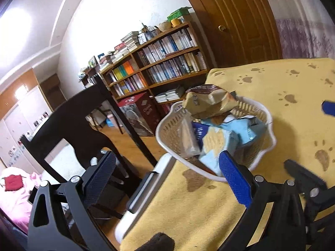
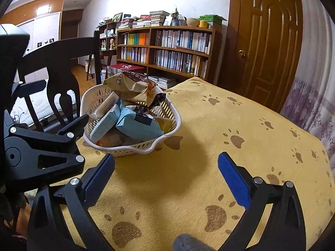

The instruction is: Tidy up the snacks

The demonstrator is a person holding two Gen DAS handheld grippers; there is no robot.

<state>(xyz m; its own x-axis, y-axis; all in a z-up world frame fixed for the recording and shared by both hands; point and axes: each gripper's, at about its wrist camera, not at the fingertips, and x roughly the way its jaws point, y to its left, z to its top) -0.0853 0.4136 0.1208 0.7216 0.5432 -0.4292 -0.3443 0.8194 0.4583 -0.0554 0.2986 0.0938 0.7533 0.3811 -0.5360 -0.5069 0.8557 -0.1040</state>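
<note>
A white plastic basket (image 2: pixel 129 151) stands near the left edge of a table under a yellow paw-print cloth (image 2: pixel 219 121). Several snack packs fill it: a tan crumpled bag (image 2: pixel 127 87) on top, light blue packs (image 2: pixel 136 123) below, and a dark wrapper (image 2: pixel 157 100). My right gripper (image 2: pixel 166 156) is open and empty, just in front of the basket over the cloth. In the left wrist view the basket (image 1: pixel 165 133) sits close ahead. My left gripper (image 1: pixel 167 155) is open, with its right pad (image 1: pixel 234 177) against the basket's near rim and nothing held.
A dark wooden chair (image 1: pixel 69 121) stands beside the table's left edge (image 1: pixel 142 190). A bookshelf (image 2: pixel 167 50) and a brown door (image 2: pixel 270 41) line the far wall. A patterned curtain (image 2: pixel 314 108) hangs at the right. Bare yellow cloth stretches right of the basket.
</note>
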